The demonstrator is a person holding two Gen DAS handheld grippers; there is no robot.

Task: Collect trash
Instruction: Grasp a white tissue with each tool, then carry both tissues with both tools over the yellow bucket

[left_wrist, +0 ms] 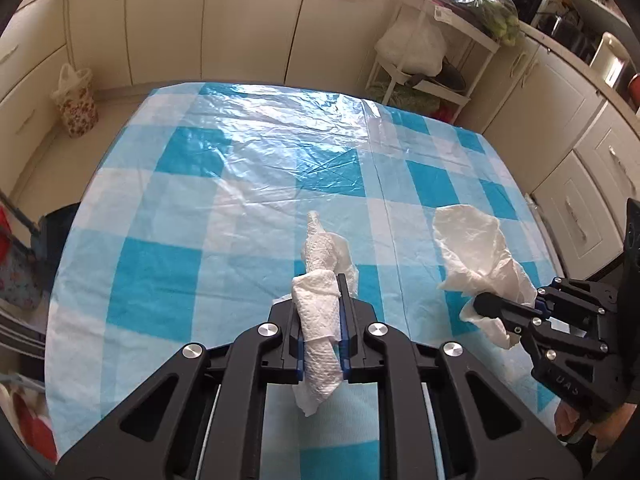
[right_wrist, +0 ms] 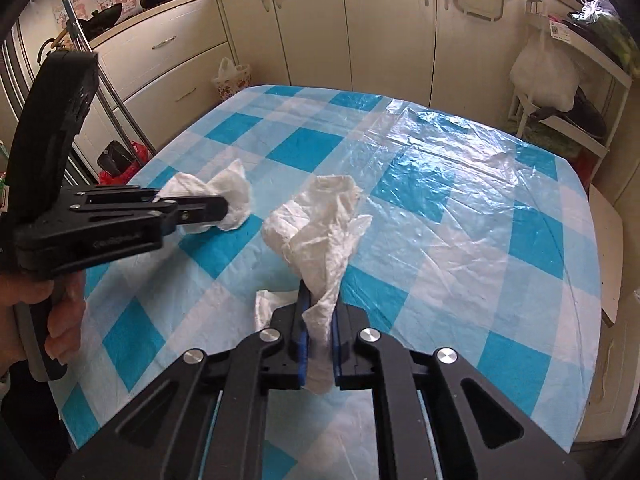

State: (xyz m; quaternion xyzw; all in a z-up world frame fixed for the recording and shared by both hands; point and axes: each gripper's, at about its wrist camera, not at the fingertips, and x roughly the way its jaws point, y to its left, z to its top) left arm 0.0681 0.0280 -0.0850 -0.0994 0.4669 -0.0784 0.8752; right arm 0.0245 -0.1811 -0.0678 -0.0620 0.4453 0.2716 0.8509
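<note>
**Desk:** Tablecloth first, what is filling the picture?

**Photographer:** Tablecloth (left_wrist: 168, 280) in blue-and-white check is spreading across the table beneath and ahead of both grippers, its far half glaring under window light. Cream cabinets (left_wrist: 248, 20) are running behind it, and a white rack (left_wrist: 424, 64) holding a full plastic bag is standing beyond the far right corner.

**Desk:** And the grippers?

**Photographer:** The left gripper (left_wrist: 320, 292) is clamping its jaws on a rolled paper towel (left_wrist: 318, 320), which is running lengthwise between the blue pads and poking out ahead of the fingertips, its far end trailing toward the cloth. To its right, the right gripper (right_wrist: 318, 316) is pinching a crumpled paper towel (right_wrist: 320, 236), the loose bulk fanning up and forward of the tips; a scrap is hanging just left of its jaws.

**Desk:** Are the two apart?

**Photographer:** Side by side, not touching. From the right wrist view, a hand (right_wrist: 60, 320) is gripping the left tool's handle, lower left.

**Desk:** Anything small at the edges?

**Photographer:** A floral bin (left_wrist: 78, 108) lined with a bag is sitting on the floor, far left of the left gripper.
</note>
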